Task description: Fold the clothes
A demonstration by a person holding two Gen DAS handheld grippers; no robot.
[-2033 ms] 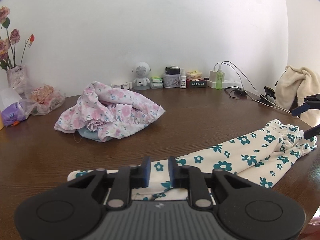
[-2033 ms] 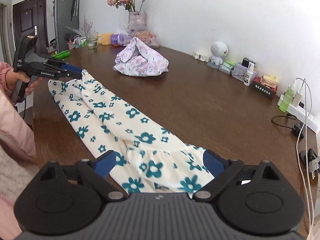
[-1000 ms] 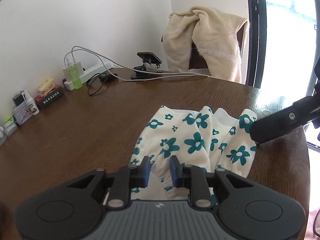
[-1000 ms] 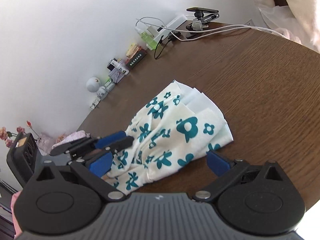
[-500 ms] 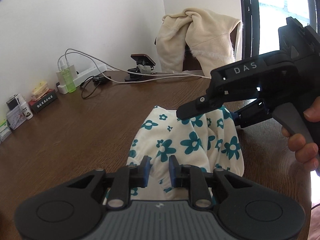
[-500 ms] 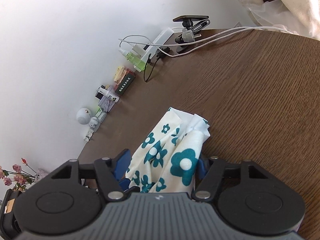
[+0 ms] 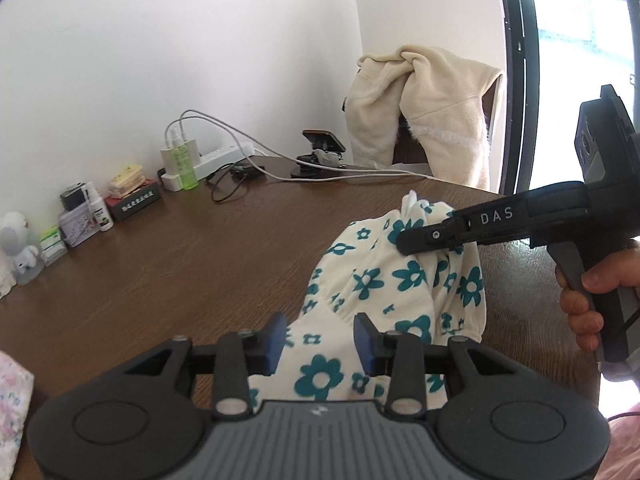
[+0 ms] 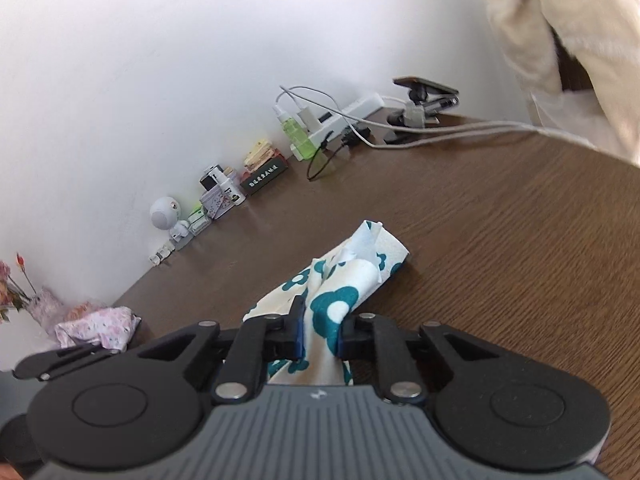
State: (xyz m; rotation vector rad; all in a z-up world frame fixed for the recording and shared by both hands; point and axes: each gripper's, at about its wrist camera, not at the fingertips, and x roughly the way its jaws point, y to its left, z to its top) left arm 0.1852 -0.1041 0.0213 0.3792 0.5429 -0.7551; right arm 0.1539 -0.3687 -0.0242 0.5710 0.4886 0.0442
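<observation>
A cream garment with teal flowers (image 7: 384, 280) lies bunched near the table's right edge. My left gripper (image 7: 320, 334) is open, its blue pads on either side of the cloth without pinching it. My right gripper (image 8: 320, 330) is shut on a gathered end of the same garment (image 8: 348, 276) and lifts it off the wood. In the left wrist view the right gripper (image 7: 404, 238) reaches in from the right with its tips in the cloth.
A brown wooden table (image 7: 200, 264). Along the wall stand a power strip with cables (image 7: 224, 156), a green bottle (image 7: 184, 160), small boxes (image 7: 132, 196) and a white robot toy (image 8: 164, 216). A cream fleece (image 7: 424, 104) hangs on a chair. A pink floral garment (image 8: 96, 326) lies far left.
My left gripper has opened and let go of the cloth. My right gripper has closed tight on the garment's gathered end and raised it.
</observation>
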